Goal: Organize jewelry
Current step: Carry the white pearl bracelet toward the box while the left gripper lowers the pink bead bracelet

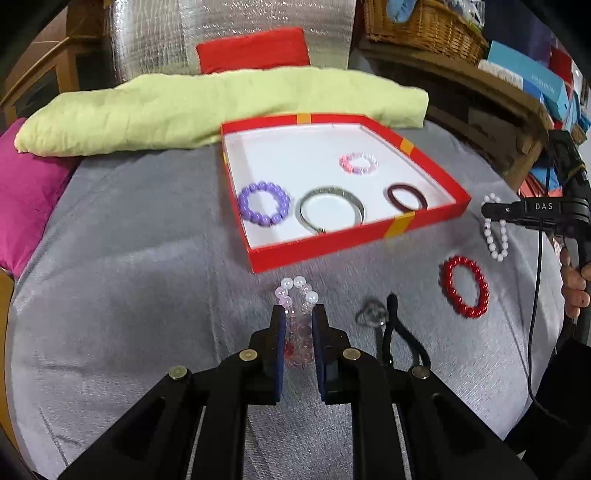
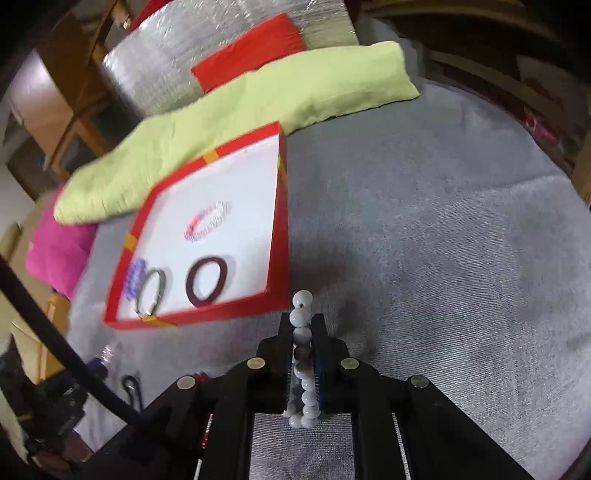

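A red box with a white floor lies on the grey cloth. It holds a purple bead bracelet, a silver bangle, a dark brown bangle and a pink-white bead bracelet. My left gripper is shut on a clear pink bead bracelet just in front of the box. My right gripper is shut on a white pearl bracelet, held above the cloth right of the box; it also shows in the left wrist view. A red bead bracelet lies on the cloth.
A grey heart pendant on a black cord lies by the left gripper. A green cushion, a pink cushion and a red cushion lie behind the box. A wicker basket and boxes fill shelves at right.
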Action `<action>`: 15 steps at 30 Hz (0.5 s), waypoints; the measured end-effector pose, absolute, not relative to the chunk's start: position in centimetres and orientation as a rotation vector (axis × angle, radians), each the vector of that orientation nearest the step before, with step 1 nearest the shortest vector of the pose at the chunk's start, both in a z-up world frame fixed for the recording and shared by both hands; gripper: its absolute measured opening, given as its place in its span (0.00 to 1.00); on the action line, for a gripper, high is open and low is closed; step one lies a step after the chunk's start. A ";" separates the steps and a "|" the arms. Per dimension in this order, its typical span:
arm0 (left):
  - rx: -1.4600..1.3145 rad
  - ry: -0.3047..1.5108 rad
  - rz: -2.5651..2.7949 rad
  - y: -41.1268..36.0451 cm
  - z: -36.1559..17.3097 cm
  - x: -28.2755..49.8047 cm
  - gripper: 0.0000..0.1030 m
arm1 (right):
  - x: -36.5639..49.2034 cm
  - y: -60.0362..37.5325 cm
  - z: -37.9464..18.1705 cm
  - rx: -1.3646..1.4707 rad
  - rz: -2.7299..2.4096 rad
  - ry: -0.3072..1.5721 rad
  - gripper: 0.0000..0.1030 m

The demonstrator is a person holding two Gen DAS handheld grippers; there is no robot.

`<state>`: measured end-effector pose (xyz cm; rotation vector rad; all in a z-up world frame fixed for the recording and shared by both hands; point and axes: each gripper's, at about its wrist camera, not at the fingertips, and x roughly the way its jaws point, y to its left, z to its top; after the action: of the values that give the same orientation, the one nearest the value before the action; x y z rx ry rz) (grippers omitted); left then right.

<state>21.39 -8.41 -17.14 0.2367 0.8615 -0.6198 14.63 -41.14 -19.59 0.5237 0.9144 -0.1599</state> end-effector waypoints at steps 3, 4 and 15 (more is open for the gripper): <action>0.217 0.836 -0.612 -8.3 -16.4 21.3 0.14 | 14.1 -41.5 -18.8 0.569 -0.132 0.869 0.10; 0.206 0.826 -0.611 -8.3 -16.0 21.3 0.14 | 13.9 -41.5 -18.4 0.578 -0.123 0.851 0.10; 0.140 0.698 -0.647 -11.2 -12.9 21.6 0.14 | 14.5 -40.6 -13.9 0.605 -0.073 0.617 0.10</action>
<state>21.56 -11.17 -12.89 0.1403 0.6976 -0.6466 14.45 -40.64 -13.88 0.6047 0.6174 -0.0728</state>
